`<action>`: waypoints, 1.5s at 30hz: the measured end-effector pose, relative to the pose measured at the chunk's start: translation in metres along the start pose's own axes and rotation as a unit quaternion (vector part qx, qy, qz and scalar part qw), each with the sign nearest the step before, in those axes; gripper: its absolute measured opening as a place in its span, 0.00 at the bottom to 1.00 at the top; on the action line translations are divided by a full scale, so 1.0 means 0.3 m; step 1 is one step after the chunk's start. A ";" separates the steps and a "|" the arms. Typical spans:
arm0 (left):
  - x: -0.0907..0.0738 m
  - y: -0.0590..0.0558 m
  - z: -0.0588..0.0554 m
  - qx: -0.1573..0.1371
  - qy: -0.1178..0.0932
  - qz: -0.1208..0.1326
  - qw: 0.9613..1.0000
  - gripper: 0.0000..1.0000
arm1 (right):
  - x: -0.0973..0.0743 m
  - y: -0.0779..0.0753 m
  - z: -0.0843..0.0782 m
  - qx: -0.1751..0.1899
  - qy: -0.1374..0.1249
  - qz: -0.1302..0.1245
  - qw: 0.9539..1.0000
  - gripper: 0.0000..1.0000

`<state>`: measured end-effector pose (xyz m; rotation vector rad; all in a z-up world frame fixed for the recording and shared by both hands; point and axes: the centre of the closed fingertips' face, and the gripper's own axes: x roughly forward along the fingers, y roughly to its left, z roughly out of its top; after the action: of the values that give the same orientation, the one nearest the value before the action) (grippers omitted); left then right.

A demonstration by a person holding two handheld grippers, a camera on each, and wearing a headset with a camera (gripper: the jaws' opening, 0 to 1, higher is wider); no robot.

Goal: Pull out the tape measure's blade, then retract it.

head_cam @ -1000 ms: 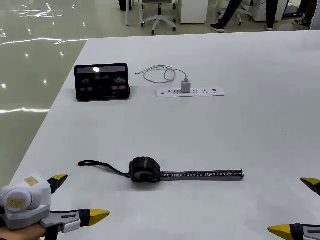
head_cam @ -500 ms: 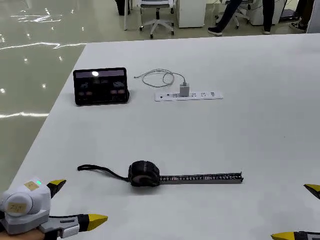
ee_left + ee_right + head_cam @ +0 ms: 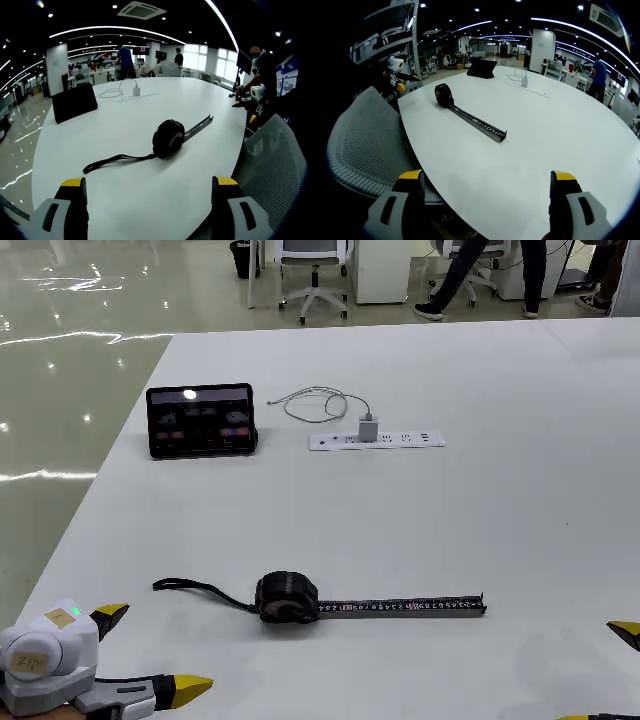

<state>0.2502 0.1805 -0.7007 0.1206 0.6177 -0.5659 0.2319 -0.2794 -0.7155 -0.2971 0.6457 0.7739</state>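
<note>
A black tape measure (image 3: 287, 597) lies on the white table (image 3: 420, 520), near its front edge. Its blade (image 3: 405, 607) is pulled out flat to the right, and its black wrist strap (image 3: 190, 587) trails to the left. My left gripper (image 3: 155, 648) is open and empty, hovering near and to the left of the case. In the left gripper view the case (image 3: 168, 138) lies ahead between the open jaws of that gripper (image 3: 150, 182). My right gripper (image 3: 605, 675) is open and empty, off to the right of the blade's end hook. The right gripper view has the blade (image 3: 477, 121) ahead of that gripper (image 3: 487, 175).
A dark tablet (image 3: 201, 420) stands at the back left. A white power strip (image 3: 378, 440) with a plugged charger and a coiled cable (image 3: 320, 403) lies behind the tape. The table's left edge drops to shiny floor. A grey mesh chair (image 3: 365, 150) sits at the near edge.
The head camera has tilted, so the whole picture has slid down. Both grippers now sit lower at the frame's bottom edge. The tape measure and its blade have not moved.
</note>
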 end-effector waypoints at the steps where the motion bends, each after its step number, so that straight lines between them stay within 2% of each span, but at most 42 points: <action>1: 0.004 -0.001 0.002 -0.002 0.000 -0.001 1.000 1.00 | 0.000 -0.001 0.000 0.002 0.001 0.000 1.000 1.00; 7: 0.032 -0.006 0.017 -0.009 0.000 -0.002 1.000 1.00 | -0.001 -0.003 0.004 0.002 0.001 -0.001 1.000 1.00; 15: 0.083 -0.041 0.104 -0.006 -0.014 0.002 1.000 1.00 | 0.017 -0.012 0.032 -0.008 0.003 0.002 1.000 1.00; 19: 0.110 -0.046 0.130 -0.006 -0.008 0.013 1.000 1.00 | 0.030 -0.028 0.058 -0.026 -0.004 -0.007 1.000 1.00; 21: 0.122 -0.054 0.153 -0.020 -0.015 0.015 1.000 1.00 | 0.040 -0.031 0.060 -0.027 0.000 -0.007 1.000 1.00; 23: 0.133 -0.068 0.172 -0.022 -0.024 0.016 0.999 1.00 | 0.047 -0.029 0.068 -0.029 0.001 -0.004 1.000 1.00; 27: 0.163 -0.078 0.170 -0.018 -0.020 0.021 0.999 1.00 | 0.056 -0.034 0.075 -0.036 0.004 -0.003 0.999 1.00; 28: 0.170 -0.052 0.154 -0.018 -0.010 0.046 0.999 1.00 | 0.058 -0.037 0.078 -0.035 0.004 -0.002 0.999 1.00; 30: 0.182 -0.053 0.153 -0.020 -0.016 0.054 0.998 1.00 | 0.063 -0.035 0.084 -0.034 0.002 0.000 0.999 1.00; 34: 0.203 -0.045 0.144 -0.042 -0.023 0.081 0.996 1.00 | 0.077 -0.040 0.083 -0.036 0.009 -0.001 0.999 1.00; 38: 0.234 -0.056 0.141 -0.051 -0.022 0.093 0.994 1.00 | 0.089 -0.042 0.080 -0.046 0.017 0.004 0.999 1.00; 42: 0.275 -0.084 0.139 -0.054 -0.020 0.098 0.994 1.00 | 0.106 -0.047 0.084 -0.053 0.019 0.016 0.998 1.00; 44: 0.288 -0.077 0.140 -0.060 -0.026 0.123 0.990 1.00 | 0.121 -0.040 0.068 -0.054 0.042 0.027 0.997 1.00; 45: 0.293 -0.071 0.149 -0.061 -0.037 0.142 0.987 1.00 | 0.133 -0.042 0.077 -0.064 0.038 0.026 0.997 1.00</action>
<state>0.3207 0.1094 -0.7141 0.0709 0.5498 -0.2541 0.2723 -0.2551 -0.7230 -0.4303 0.6795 0.8593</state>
